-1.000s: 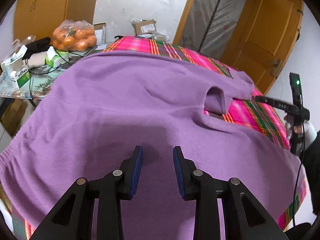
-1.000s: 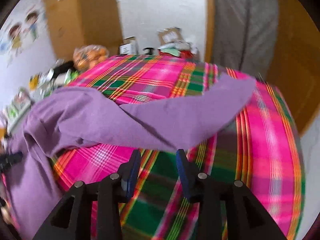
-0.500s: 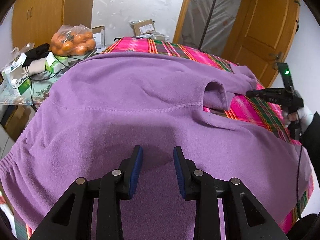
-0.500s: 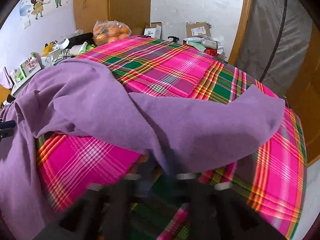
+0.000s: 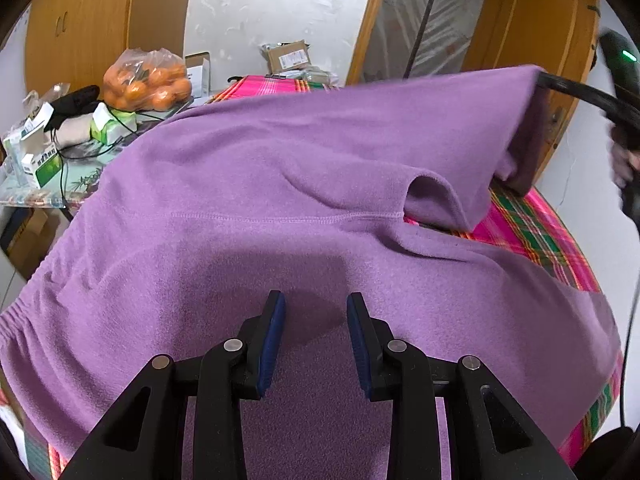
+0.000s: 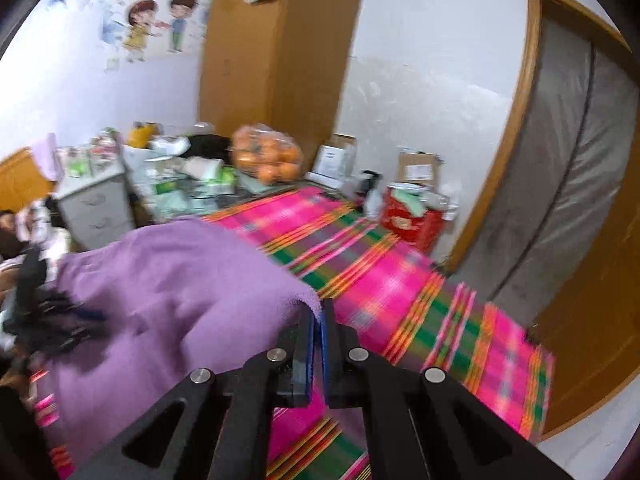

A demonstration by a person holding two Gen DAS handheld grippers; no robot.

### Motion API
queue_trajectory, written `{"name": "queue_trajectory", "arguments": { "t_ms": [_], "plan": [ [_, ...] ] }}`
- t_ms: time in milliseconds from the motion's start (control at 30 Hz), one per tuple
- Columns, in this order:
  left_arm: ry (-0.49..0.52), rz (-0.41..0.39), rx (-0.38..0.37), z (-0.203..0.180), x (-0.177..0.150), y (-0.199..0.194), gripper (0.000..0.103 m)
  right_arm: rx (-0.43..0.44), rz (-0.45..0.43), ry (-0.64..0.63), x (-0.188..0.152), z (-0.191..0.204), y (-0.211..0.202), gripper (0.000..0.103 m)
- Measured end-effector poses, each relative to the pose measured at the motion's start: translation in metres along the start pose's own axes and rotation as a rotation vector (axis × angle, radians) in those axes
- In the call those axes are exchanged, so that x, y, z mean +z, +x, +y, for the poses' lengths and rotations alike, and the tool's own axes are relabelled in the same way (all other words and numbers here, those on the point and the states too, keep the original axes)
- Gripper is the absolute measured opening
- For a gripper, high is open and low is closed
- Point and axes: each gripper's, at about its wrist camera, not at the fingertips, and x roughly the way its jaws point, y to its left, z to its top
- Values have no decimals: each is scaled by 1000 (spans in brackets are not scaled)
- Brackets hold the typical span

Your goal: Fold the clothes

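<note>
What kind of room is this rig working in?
Likely a lived-in home room, perhaps a bedroom: wooden doors, cartoon wall stickers, and a cluttered side table with a bag of oranges beside the plaid-covered surface holding the purple garment.

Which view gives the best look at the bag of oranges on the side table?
The left wrist view: the bag of oranges is sharp there, with single fruits and the knotted plastic plain to see. The right wrist view shows the same bag unobstructed too, but smeared by motion blur, just an orange heap.
</note>
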Motion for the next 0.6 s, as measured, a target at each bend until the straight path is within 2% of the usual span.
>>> {"name": "queue_trajectory", "arguments": {
  "t_ms": [67,100,167,233,267,367,467,600],
  "plan": [
    [-3,0,-3,0,0,0,33,-81,60,56,5,-17,38,8],
    [-4,-1,-5,0,0,0,33,-99,89,118,4,-29,53,12],
    [-8,-2,-9,1,0,0,33,-135,146,242,3,-53,84,14],
    [-12,-2,-13,2,0,0,33,-112,100,346,-4,-69,83,18],
    [-14,-3,-16,2,0,0,33,-98,70,377,-8,-74,77,23],
    [-19,-4,-22,3,0,0,33,-93,41,382,-29,-82,59,27],
    [-26,-5,-29,5,0,0,33,-71,81,362,-68,-88,46,35],
    [-29,-5,-33,5,1,0,33,-54,172,299,-123,-86,39,36]
  ]
}}
